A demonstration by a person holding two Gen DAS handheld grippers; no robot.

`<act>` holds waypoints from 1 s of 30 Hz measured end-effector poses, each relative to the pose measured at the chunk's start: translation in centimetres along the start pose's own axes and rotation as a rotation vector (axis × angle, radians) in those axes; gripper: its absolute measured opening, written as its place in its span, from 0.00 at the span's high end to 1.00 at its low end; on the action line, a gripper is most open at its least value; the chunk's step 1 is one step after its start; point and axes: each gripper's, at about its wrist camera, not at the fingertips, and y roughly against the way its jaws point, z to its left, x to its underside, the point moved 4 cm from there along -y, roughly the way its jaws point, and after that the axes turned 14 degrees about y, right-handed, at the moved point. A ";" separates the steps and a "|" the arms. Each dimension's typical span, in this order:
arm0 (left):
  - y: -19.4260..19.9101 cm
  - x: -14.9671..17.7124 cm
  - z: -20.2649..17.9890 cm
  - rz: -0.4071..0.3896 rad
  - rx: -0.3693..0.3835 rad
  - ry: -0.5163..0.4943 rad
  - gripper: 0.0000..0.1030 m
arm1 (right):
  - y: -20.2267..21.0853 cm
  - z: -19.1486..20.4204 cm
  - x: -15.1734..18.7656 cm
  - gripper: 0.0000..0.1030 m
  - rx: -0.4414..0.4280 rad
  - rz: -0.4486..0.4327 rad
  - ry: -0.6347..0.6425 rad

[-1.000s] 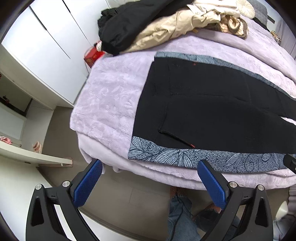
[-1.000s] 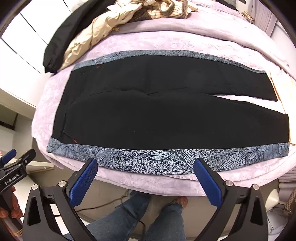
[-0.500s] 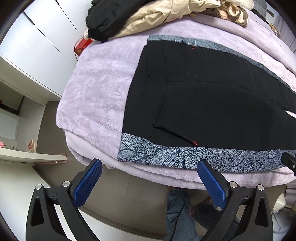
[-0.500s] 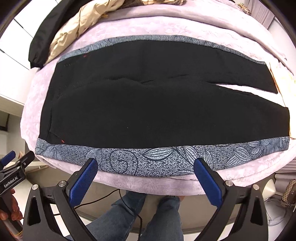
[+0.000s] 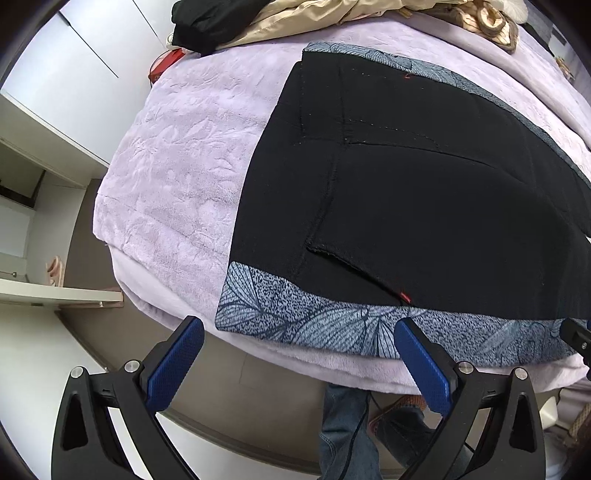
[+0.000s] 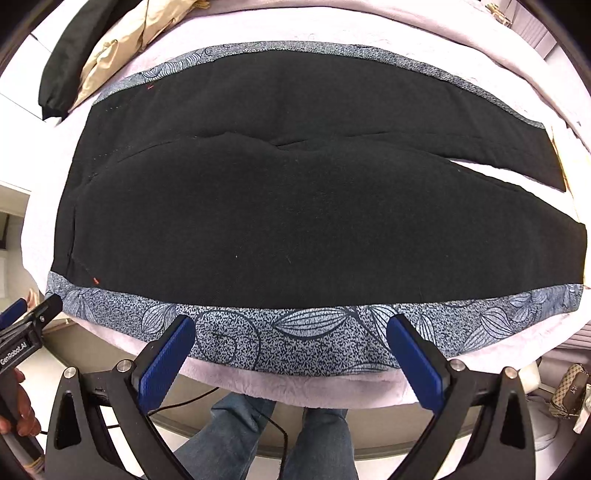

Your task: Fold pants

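Observation:
Black pants (image 5: 424, 206) with a grey leaf-print side stripe (image 5: 314, 321) lie flat and spread lengthwise across the lilac bed. The waist end is at the left, and the two legs (image 6: 332, 206) run to the right. My left gripper (image 5: 299, 350) is open and empty, just off the near bed edge below the waist corner. My right gripper (image 6: 291, 347) is open and empty, its fingers just over the near stripe (image 6: 314, 325) at mid-leg. The left gripper also shows at the right wrist view's left edge (image 6: 33, 325).
The lilac blanket (image 5: 177, 177) covers the bed. A pile of black and beige clothes (image 5: 258, 18) lies at the far left corner. White cabinets (image 5: 74, 74) stand left of the bed. The person's legs in jeans (image 6: 258, 435) stand below the bed edge.
Both grippers have moved closer to the near edge of the pants, which look larger now. Both stay open and empty.

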 end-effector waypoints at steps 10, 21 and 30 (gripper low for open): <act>-1.3 -0.4 -0.3 0.014 0.008 -0.010 0.00 | -1.4 -1.1 -0.8 0.00 0.004 0.011 -0.013; -1.5 -0.7 -0.5 0.013 0.016 -0.019 0.00 | -1.8 -1.7 -0.8 0.00 0.005 0.016 -0.027; -1.5 -0.8 -0.8 0.013 0.021 -0.029 0.00 | -1.1 -1.3 -0.3 0.00 0.015 0.011 -0.029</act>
